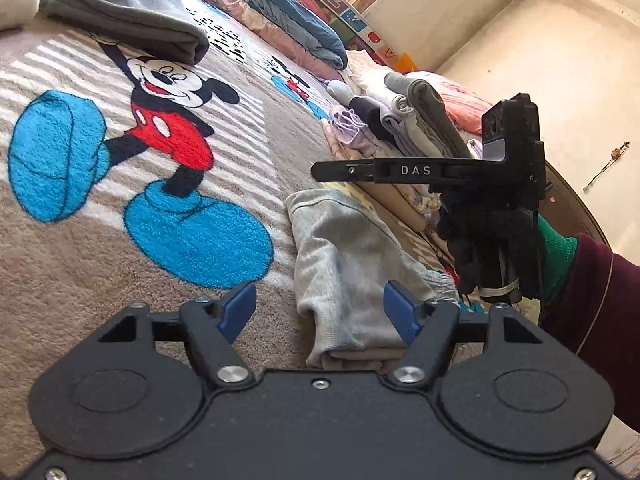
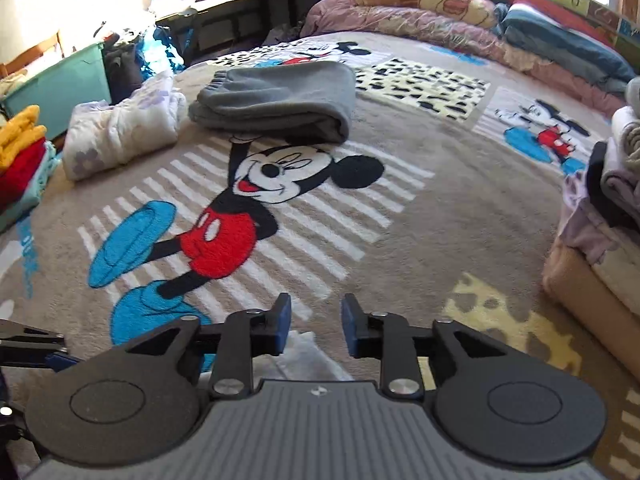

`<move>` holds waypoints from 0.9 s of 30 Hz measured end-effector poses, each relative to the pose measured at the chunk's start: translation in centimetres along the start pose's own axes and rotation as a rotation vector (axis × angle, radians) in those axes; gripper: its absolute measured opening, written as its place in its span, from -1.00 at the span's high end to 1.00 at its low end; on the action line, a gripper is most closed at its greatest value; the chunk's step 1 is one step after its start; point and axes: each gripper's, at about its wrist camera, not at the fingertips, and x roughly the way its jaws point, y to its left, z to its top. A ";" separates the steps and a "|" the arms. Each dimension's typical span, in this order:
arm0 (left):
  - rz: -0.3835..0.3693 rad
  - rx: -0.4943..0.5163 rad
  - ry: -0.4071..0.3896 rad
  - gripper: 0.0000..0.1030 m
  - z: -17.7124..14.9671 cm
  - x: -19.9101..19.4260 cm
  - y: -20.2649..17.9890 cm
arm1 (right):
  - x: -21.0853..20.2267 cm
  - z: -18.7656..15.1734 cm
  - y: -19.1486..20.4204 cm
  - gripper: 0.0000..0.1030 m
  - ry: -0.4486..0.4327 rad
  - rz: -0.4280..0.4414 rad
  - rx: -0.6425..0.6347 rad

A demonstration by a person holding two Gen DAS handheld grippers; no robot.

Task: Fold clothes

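Note:
A folded light grey garment (image 1: 348, 264) lies on the Mickey Mouse blanket (image 1: 80, 264), close in front of my left gripper (image 1: 320, 312). That gripper's blue pads stand wide apart, one on each side of the garment's near end, and do not squeeze it. My right gripper (image 1: 332, 170) shows side-on above the garment's far end, held by a black-gloved hand (image 1: 492, 248). In the right wrist view the right gripper (image 2: 316, 322) stands partly open over the blanket (image 2: 400, 240), with only a strip of the pale garment (image 2: 304, 356) below its fingers.
A folded dark grey garment (image 2: 280, 96) lies further up the blanket. A stack of folded clothes (image 1: 400, 120) stands at the right. At the left are a white floral bundle (image 2: 120, 132), yellow and red folded items (image 2: 20, 152) and a teal bin (image 2: 60, 84). Rolled bedding (image 2: 440, 12) lines the back.

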 end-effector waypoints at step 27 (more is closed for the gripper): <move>-0.033 -0.022 -0.094 0.10 -0.1 -1.8 0.2 | -9.3 -4.3 1.0 0.58 -0.128 -0.216 -0.022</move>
